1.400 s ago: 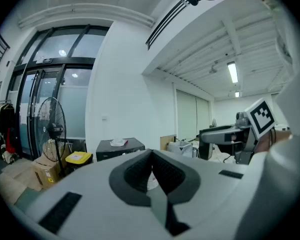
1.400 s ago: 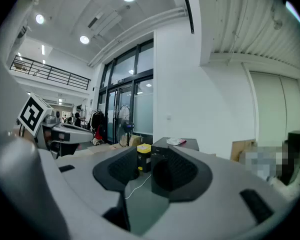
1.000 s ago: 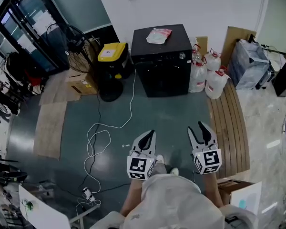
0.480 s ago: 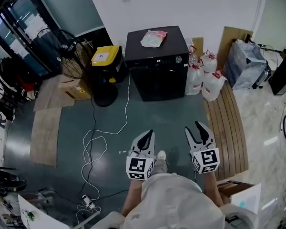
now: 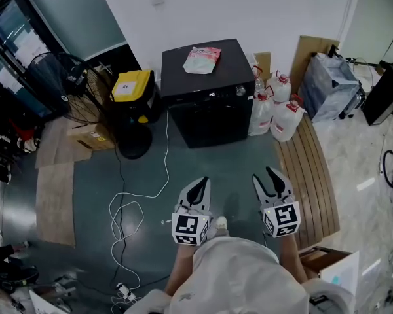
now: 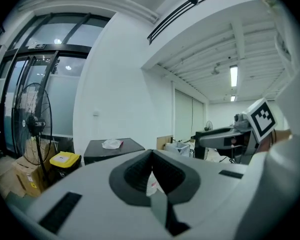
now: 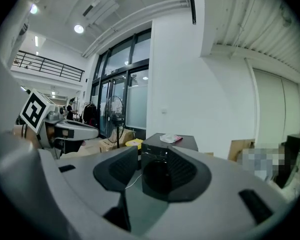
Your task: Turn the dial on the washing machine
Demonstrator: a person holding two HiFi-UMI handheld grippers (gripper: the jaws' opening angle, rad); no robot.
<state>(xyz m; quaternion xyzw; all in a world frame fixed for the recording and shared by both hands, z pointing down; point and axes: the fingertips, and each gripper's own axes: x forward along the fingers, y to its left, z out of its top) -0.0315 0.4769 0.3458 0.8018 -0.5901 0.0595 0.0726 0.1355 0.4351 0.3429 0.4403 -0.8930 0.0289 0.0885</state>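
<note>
The black washing machine [image 5: 206, 113] stands against the white wall, far ahead of both grippers. Its small silver dial [image 5: 241, 91] sits at the right end of the top front panel. A pink and white bag [image 5: 202, 59] lies on its lid. My left gripper [image 5: 196, 190] hovers over the dark floor with its jaws together and empty; in the left gripper view [image 6: 151, 159] the machine [image 6: 112, 151] shows far off. My right gripper [image 5: 276, 180] is level with it. In the right gripper view [image 7: 152, 166] its jaws stand a narrow gap apart and are closing on nothing, with the machine [image 7: 167, 144] framed between them.
A yellow-lidded black bin [image 5: 132, 90] and a fan [image 5: 62, 77] stand left of the machine, white jugs [image 5: 275, 113] and a grey bag [image 5: 327, 84] to its right. A white cable [image 5: 134, 195] trails over the floor. A wooden slatted board [image 5: 311, 169] lies at right.
The person has walked toward the machine, which now sits further left and lower in the head view. Both grippers keep their place in front of the body.
</note>
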